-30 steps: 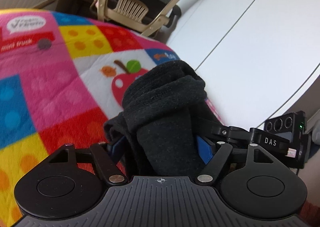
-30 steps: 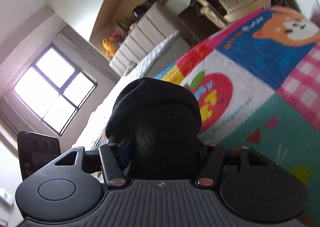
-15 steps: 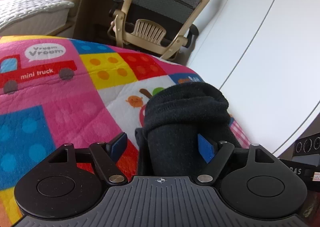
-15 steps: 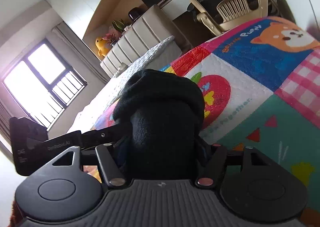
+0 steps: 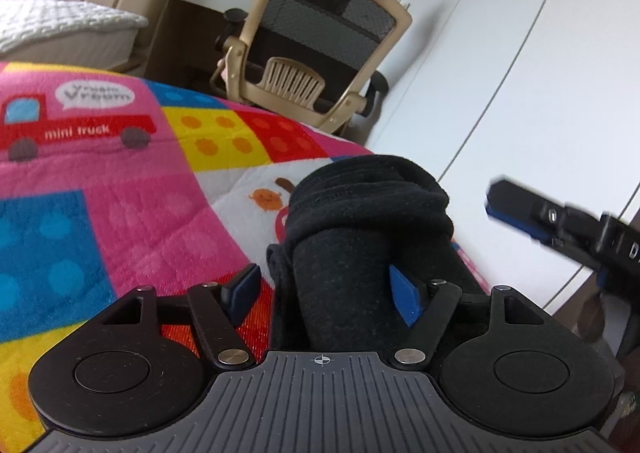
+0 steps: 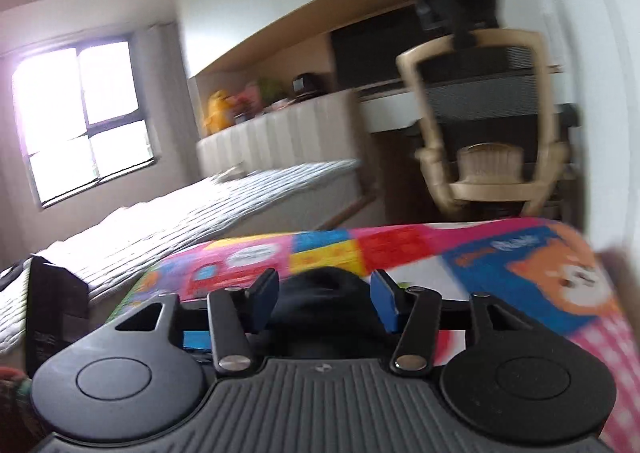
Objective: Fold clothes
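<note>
A folded black garment [image 5: 364, 237] lies on the colourful play mat [image 5: 120, 189]. My left gripper [image 5: 326, 293] is open, its blue pads either side of the garment's near end, not pressing it. My right gripper [image 6: 324, 299] is open and lifted, and the black garment [image 6: 324, 305] shows low between and beyond its fingers. In the left wrist view the right gripper [image 5: 536, 213] hangs in the air to the right of the garment. The right wrist view is blurred.
A beige mesh office chair [image 5: 316, 53] stands past the mat's far edge by a desk. A bed with a white quilted cover [image 6: 180, 221] lies to the left. A white wardrobe wall [image 5: 520, 53] runs along the right.
Both grippers have opened and let go of the black garment. My right gripper has pulled back and up from it. The left gripper has drawn back slightly.
</note>
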`<state>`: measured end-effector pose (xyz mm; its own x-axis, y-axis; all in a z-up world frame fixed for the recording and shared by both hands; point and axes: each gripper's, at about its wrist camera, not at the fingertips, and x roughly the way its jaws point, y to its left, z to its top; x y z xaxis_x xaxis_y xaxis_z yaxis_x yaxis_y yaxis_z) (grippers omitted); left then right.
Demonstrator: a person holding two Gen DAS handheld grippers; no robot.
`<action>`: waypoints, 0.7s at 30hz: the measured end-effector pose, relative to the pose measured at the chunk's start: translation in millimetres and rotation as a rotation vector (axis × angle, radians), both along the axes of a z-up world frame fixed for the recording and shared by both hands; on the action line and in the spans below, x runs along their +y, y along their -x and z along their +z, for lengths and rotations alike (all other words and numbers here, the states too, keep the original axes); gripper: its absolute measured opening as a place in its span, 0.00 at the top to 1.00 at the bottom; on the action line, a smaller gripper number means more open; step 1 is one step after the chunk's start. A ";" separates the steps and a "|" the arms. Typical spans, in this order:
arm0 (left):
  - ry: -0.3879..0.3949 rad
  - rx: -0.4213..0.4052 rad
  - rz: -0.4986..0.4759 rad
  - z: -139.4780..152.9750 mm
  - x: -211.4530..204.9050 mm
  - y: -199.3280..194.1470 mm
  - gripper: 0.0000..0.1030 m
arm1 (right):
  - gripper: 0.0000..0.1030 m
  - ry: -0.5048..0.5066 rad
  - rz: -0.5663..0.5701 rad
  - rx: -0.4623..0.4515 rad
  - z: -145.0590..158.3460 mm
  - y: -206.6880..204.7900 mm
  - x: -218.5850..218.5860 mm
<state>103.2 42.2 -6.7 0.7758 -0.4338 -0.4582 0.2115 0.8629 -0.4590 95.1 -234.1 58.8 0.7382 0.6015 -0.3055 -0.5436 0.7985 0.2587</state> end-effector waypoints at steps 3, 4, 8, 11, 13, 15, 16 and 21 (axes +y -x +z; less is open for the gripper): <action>0.020 0.001 0.003 -3.9 3.5 -0.9 0.24 | 0.52 0.003 0.008 0.122 -10.4 -27.6 14.6; 0.022 0.002 0.005 -4.6 4.2 -1.4 0.23 | 0.52 0.004 -0.007 0.166 -15.9 -37.4 17.7; 0.046 0.024 0.013 -8.0 8.6 -4.6 0.18 | 0.51 -0.042 -0.042 0.246 -29.2 -55.1 15.7; 0.094 0.055 0.006 -12.4 14.9 -8.3 0.15 | 0.51 -0.030 -0.060 0.240 -30.5 -51.1 16.9; 0.104 0.057 0.002 -13.0 16.1 -8.0 0.15 | 0.50 -0.032 -0.078 0.239 -32.2 -46.4 17.4; 0.098 0.051 0.001 -12.6 15.1 -6.8 0.15 | 0.49 -0.044 -0.095 0.247 -33.2 -46.2 17.7; 0.097 0.049 0.002 -12.3 14.9 -6.3 0.14 | 0.48 -0.049 -0.104 0.251 -33.7 -46.3 18.1; 0.135 0.063 0.001 -15.2 19.9 -8.1 0.13 | 0.43 -0.010 -0.148 0.252 -29.6 -45.2 29.5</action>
<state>111.4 62.1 -21.8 0.7476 -0.4945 -0.4434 0.1781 0.7924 -0.5834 140.2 -204.6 29.2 0.7197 0.4970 -0.4848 -0.3390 0.8609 0.3793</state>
